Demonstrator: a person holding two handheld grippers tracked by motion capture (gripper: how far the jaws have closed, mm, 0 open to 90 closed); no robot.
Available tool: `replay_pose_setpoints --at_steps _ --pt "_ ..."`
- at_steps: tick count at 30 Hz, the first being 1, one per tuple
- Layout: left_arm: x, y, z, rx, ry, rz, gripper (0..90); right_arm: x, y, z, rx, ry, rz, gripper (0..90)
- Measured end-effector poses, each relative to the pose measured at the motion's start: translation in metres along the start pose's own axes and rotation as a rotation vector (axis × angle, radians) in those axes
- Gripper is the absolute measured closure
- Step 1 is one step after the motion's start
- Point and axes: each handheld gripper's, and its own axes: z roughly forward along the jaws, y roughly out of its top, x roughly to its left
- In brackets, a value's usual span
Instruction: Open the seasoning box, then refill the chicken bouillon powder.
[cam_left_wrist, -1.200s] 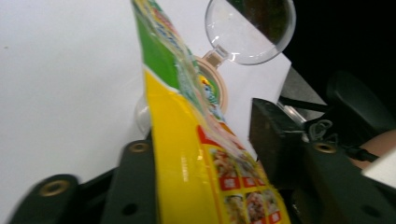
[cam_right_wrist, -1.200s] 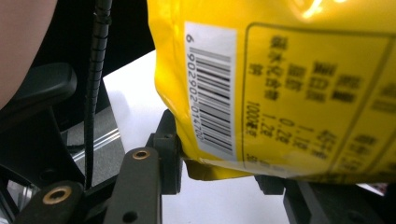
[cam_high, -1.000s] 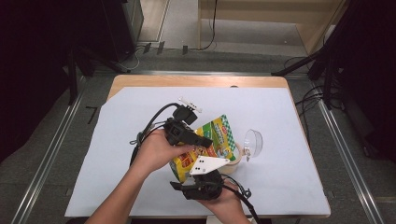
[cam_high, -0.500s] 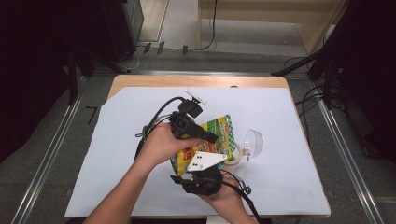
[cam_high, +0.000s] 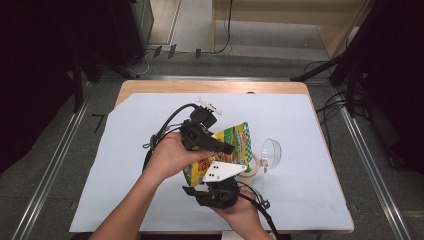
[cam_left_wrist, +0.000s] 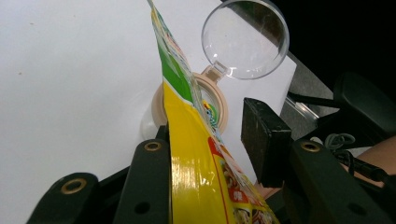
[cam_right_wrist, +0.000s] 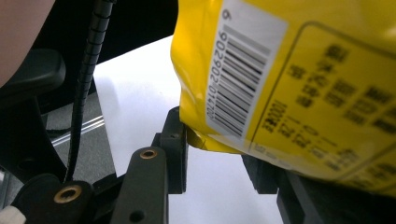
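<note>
A yellow and green snack pouch (cam_high: 236, 140) is held up over the table's middle. My right gripper (cam_high: 202, 182) is shut on the pouch's (cam_right_wrist: 303, 70) lower barcode edge from the near side, seen between the right gripper's (cam_right_wrist: 217, 156) jaws. My left gripper (cam_high: 222, 150) reaches across the top from the left. Its jaws have just been opening. In the left gripper view the pouch (cam_left_wrist: 196, 154) leans on one jaw of the left gripper (cam_left_wrist: 212, 130), and the other pad stands clear of it. Below sits a beige-rimmed jar (cam_left_wrist: 161, 100) with its clear lid (cam_left_wrist: 245, 37) swung open.
The beige-rimmed jar (cam_high: 254, 167) and its clear lid (cam_high: 271, 151) stand just right of the pouch on the white sheet (cam_high: 310, 125) that covers the wooden table (cam_high: 210, 86). Black cables trail from both grippers. Dark stands and floor rails flank the table.
The left hand and its gripper have edged slightly toward the far side over the pouch. The right gripper stays under the pouch.
</note>
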Motion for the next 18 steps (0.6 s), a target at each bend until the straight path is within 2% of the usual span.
replay_pose_setpoints --at_steps 7,18 --pt "0.0011 -0.001 -0.0029 -0.029 -0.007 -0.012 63.1 -0.0011 0.0017 -0.0011 0.0 -0.002 -0.003 65.2" --pt "0.0037 -0.0031 -0.0069 -0.047 -0.009 -0.026 58.0 -0.0019 0.0007 -0.0028 0.007 -0.005 -0.006 65.2"
